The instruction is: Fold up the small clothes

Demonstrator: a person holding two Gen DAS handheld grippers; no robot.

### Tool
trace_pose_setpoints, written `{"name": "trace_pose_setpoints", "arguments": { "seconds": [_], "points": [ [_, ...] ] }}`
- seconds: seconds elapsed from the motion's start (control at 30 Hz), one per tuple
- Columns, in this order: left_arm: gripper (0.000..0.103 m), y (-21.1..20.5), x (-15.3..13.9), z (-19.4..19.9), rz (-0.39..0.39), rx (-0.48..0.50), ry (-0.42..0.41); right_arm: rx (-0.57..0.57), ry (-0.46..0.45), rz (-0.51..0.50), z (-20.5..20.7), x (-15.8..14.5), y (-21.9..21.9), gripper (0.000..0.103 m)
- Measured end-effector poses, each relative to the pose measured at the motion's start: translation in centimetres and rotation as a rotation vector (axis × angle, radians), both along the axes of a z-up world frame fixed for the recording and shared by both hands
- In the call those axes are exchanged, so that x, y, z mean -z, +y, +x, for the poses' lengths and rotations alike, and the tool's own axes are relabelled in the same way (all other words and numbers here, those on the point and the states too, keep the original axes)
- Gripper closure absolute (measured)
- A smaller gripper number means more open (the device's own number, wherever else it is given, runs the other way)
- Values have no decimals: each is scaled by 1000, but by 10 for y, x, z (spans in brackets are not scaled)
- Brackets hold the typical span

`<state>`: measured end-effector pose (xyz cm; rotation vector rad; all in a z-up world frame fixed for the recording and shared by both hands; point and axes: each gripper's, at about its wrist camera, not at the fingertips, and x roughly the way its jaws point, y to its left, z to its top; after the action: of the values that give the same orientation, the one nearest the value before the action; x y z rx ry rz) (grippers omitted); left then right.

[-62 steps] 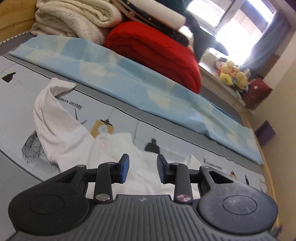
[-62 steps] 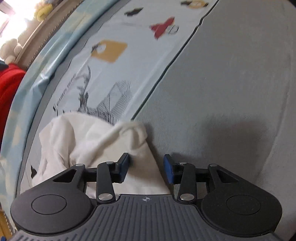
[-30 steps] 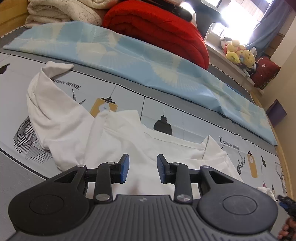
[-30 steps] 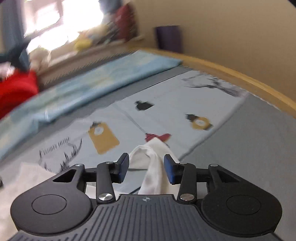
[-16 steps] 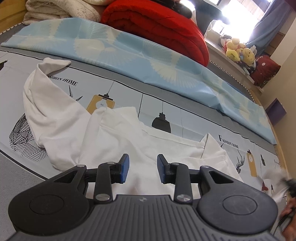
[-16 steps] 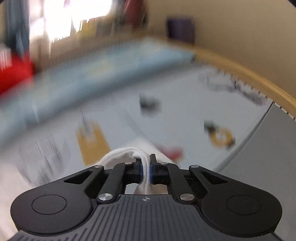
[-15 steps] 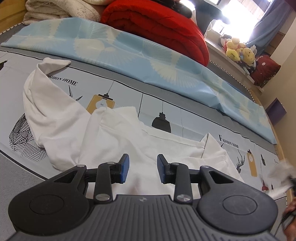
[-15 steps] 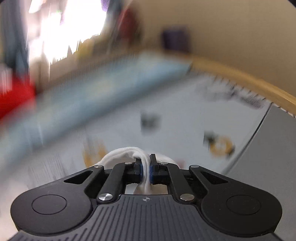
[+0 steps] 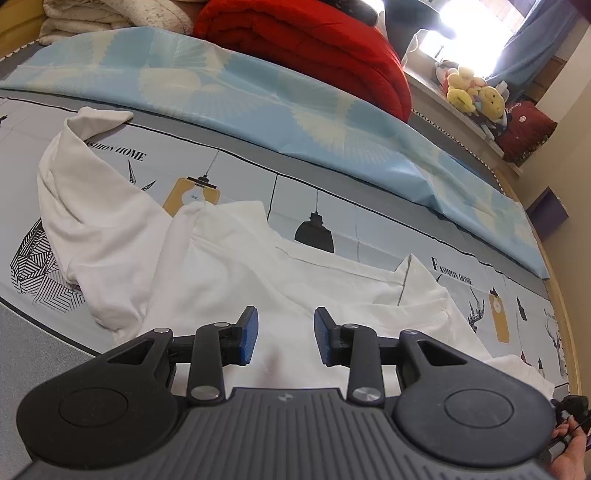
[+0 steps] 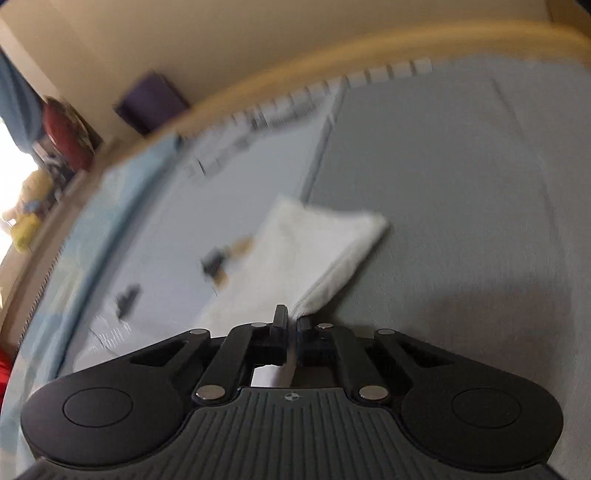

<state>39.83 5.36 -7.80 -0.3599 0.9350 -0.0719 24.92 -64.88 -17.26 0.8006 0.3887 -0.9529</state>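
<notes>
A white long-sleeved garment (image 9: pixel 229 273) lies crumpled on the printed bed sheet (image 9: pixel 332 206), one sleeve (image 9: pixel 74 177) stretched out to the far left. My left gripper (image 9: pixel 283 334) is open and empty, just above the garment's near part. My right gripper (image 10: pixel 291 325) is shut on the garment's other white sleeve (image 10: pixel 314 251), which lies stretched out ahead of it across the sheet and the grey mattress (image 10: pixel 461 203). That view is blurred by motion. The right gripper's edge and the hand holding it show at the lower right of the left wrist view (image 9: pixel 569 424).
A light blue folded cover (image 9: pixel 295 103) lies along the far side of the bed, with a red quilt (image 9: pixel 314 48) and cream blankets (image 9: pixel 110 18) behind it. Plush toys (image 9: pixel 472 96) sit on the sill. The wooden bed rim (image 10: pixel 332 70) curves along the right.
My right gripper shut on the white sleeve, lifted it and swung it out to the right, laying it stretched over the mattress. My left gripper stayed open and barely moved.
</notes>
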Motion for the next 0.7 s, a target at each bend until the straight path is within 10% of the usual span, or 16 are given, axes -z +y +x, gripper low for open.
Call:
{"name": "trace_pose_setpoints", "arguments": {
  "seconds": [0.17,0.33,0.7],
  "points": [
    [66,6,-11,-3,-15,18,-8,168,138,35,-15,6,-16,98],
    [66,16,-28,-11,-40,41,-22,197,273,-66,-17,-17,0,66],
    [67,46,-84,-93,28,92,-141,-447,9,-92,-14,-147,153,66]
  ]
}}
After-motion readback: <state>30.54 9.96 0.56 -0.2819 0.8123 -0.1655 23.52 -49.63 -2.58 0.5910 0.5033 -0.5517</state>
